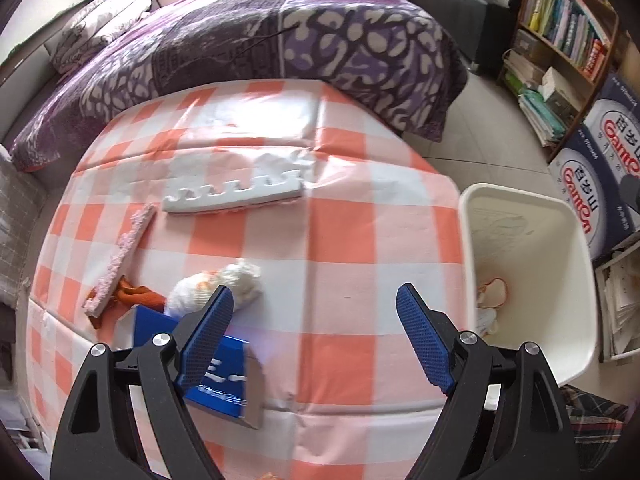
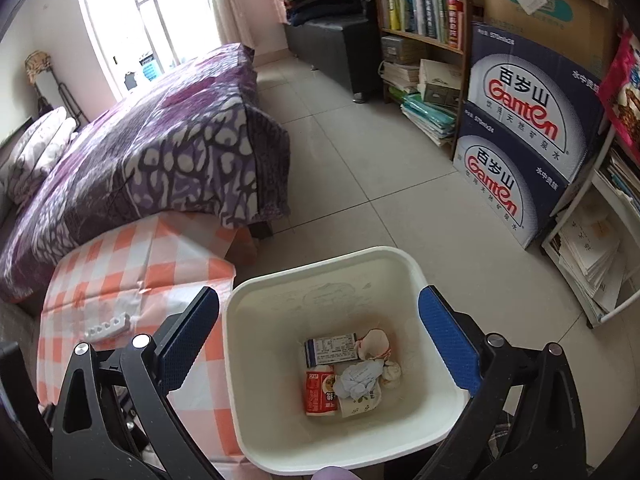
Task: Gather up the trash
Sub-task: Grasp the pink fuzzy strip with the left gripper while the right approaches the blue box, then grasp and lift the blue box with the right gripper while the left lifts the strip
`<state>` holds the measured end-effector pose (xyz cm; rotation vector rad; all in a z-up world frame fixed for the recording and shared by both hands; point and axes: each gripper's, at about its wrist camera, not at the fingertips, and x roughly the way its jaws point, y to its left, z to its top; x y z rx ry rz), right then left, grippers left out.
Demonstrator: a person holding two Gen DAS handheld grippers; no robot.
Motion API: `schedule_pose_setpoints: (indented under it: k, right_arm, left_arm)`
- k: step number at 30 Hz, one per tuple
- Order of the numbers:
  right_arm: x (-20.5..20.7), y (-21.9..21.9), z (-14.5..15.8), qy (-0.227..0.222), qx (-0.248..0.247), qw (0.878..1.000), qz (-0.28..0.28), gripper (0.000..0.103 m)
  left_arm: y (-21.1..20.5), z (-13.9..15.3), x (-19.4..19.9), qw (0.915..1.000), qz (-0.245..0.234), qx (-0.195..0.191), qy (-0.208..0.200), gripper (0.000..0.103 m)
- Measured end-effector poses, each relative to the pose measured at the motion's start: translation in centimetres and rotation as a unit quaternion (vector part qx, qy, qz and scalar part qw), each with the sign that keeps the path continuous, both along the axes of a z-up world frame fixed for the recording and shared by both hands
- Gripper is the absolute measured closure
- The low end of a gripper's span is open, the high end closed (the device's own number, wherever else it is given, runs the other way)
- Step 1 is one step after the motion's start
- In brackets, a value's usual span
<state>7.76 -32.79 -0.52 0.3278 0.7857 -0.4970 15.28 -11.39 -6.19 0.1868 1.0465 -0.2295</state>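
My left gripper [image 1: 316, 332] is open and empty above the checked table [image 1: 340, 240]. On the table lie a crumpled white tissue [image 1: 224, 284], a blue carton [image 1: 224, 376] under my left finger, an orange wrapper [image 1: 138, 296], a pink foam strip [image 1: 124, 256] and a white foam piece [image 1: 236, 192]. My right gripper [image 2: 320, 340] is open and empty, right above the white bin [image 2: 276, 400], which also shows in the left wrist view [image 1: 576, 280]. Inside the bin lie a small box [image 2: 332, 350], a red packet [image 2: 320, 394] and crumpled tissues [image 2: 358, 384].
A bed with a purple cover [image 1: 280, 48] stands behind the table. A bookshelf [image 2: 420, 12] and stacked water cartons [image 2: 520, 148] line the right wall. Tiled floor [image 2: 360, 180] lies between them. Paper stacks [image 2: 592, 256] sit on a low shelf.
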Motion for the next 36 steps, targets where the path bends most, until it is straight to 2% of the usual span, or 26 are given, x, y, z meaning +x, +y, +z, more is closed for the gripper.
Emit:
schedule_pose_setpoints:
  k: [3, 6, 9, 12, 14, 17, 19, 23, 26, 27, 30, 32, 33, 36]
  right_arm:
    - [1.1, 2.3, -0.7, 0.017, -0.011, 0.999, 0.039, 0.007]
    - [2.2, 4.7, -1.4, 0.031, -0.025, 0.996, 0.08, 0.007]
    - [3.2, 7.5, -2.1, 0.038, -0.038, 0.99, 0.133, 0.007]
    - [3.9, 10.6, -2.8, 0.043, -0.054, 0.978, 0.196, 0.007]
    - [4.4, 12.7, -3.3, 0.047, -0.06, 0.967, 0.241, 0.007]
    - [5.1, 15.8, -3.9, 0.05, -0.06, 0.947, 0.311, 0.007]
    - [5.4, 18.0, -4.6, 0.055, -0.058, 0.929, 0.362, 0.007]
    - [5.7, 22.1, -5.9, 0.076, -0.048, 0.883, 0.461, 0.007]
    - [6.1, 24.4, -6.8, 0.093, -0.041, 0.86, 0.501, 0.007]
    - [6.1, 25.0, -7.2, 0.098, -0.042, 0.854, 0.509, 0.007]
    - [6.5, 26.4, -8.2, 0.112, -0.043, 0.84, 0.529, 0.007]
    - [6.8, 27.2, -8.7, 0.123, -0.039, 0.832, 0.54, 0.007]
    - [6.8, 27.4, -9.0, 0.129, -0.038, 0.827, 0.545, 0.007]
    - [6.6, 28.3, -9.8, 0.146, -0.041, 0.812, 0.564, 0.007]
  left_arm:
    - [3.1, -0.7, 1.9, 0.9992, 0.024, 0.028, 0.017, 0.021]
    - [6.5, -1.2, 3.9, 0.9974, 0.052, 0.039, 0.031, 0.021]
    - [9.3, -1.9, 5.8, 0.9942, 0.069, 0.073, 0.038, 0.022]
    - [12.3, -2.5, 7.5, 0.9922, 0.094, 0.064, 0.051, 0.022]
    - [13.8, -3.1, 8.4, 0.9908, 0.105, 0.049, 0.07, 0.022]
    - [15.2, -4.0, 9.2, 0.9902, 0.101, 0.051, 0.082, 0.024]
    - [15.8, -4.5, 9.6, 0.9899, 0.097, 0.055, 0.088, 0.029]
    - [16.8, -5.3, 10.2, 0.9902, 0.084, 0.048, 0.101, 0.036]
    - [17.8, -6.0, 10.5, 0.9895, 0.083, 0.04, 0.111, 0.045]
    - [18.2, -6.1, 10.6, 0.9894, 0.085, 0.028, 0.115, 0.046]
    - [19.2, -6.1, 10.8, 0.9891, 0.086, -0.005, 0.119, 0.059]
    - [20.0, -6.0, 10.8, 0.9881, 0.089, -0.023, 0.123, 0.075]
    - [20.4, -6.0, 10.7, 0.9874, 0.093, -0.032, 0.124, 0.079]
    - [21.8, -5.7, 10.5, 0.985, 0.107, -0.055, 0.123, 0.079]
